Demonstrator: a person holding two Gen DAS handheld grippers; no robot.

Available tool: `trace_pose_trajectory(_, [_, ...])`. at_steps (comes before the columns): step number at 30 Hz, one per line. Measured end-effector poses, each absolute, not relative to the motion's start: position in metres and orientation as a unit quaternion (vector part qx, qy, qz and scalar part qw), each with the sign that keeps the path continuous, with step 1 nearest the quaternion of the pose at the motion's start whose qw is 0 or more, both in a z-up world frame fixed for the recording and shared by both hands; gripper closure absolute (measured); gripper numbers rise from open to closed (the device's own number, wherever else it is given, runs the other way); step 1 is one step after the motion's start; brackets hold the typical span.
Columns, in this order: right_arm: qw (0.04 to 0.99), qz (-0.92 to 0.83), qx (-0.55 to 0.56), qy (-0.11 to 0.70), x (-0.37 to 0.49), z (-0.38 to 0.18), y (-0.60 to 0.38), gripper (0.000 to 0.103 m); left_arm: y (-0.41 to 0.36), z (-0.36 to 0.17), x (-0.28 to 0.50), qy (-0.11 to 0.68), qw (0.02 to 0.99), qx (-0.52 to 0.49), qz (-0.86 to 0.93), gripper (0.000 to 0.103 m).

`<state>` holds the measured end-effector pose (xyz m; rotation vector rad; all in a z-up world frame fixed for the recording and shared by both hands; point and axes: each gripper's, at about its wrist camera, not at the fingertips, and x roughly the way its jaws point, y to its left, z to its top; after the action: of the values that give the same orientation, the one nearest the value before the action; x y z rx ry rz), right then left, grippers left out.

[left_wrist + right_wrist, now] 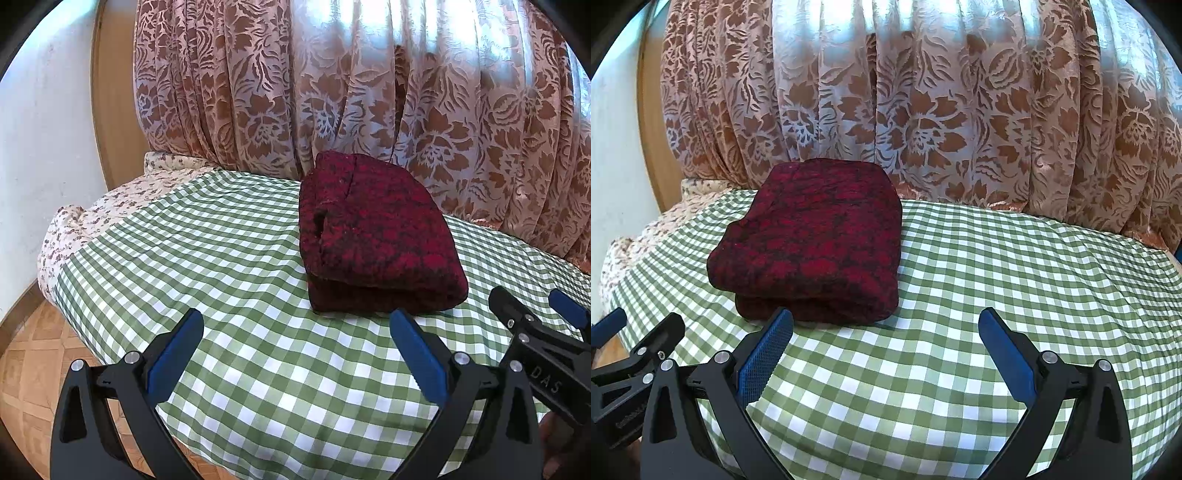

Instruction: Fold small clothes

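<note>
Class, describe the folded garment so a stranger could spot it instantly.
Find the floral curtain; before it lies a green checked cloth. On that cloth, near the curtain, sits the dark red garment, folded into a thick bundle, the only red thing there.

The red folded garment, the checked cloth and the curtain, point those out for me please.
Red folded garment (pixel 812 243): right wrist view, its top layer.
Green checked cloth (pixel 997 280): right wrist view, bare stretch right of the garment.
Floral curtain (pixel 369 96): left wrist view, its middle folds behind the garment.
</note>
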<state>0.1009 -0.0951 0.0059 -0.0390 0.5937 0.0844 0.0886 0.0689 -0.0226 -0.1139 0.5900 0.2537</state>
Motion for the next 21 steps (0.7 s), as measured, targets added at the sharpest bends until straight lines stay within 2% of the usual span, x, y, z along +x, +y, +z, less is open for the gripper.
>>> trace_pose_trajectory(21, [0.955, 0.045, -0.016, 0.291, 0.0961, 0.0079, -0.0911, 0.003, 0.0686, -0.0157, 0.0815, 0.281, 0.950, -0.052, 0.123, 0.002])
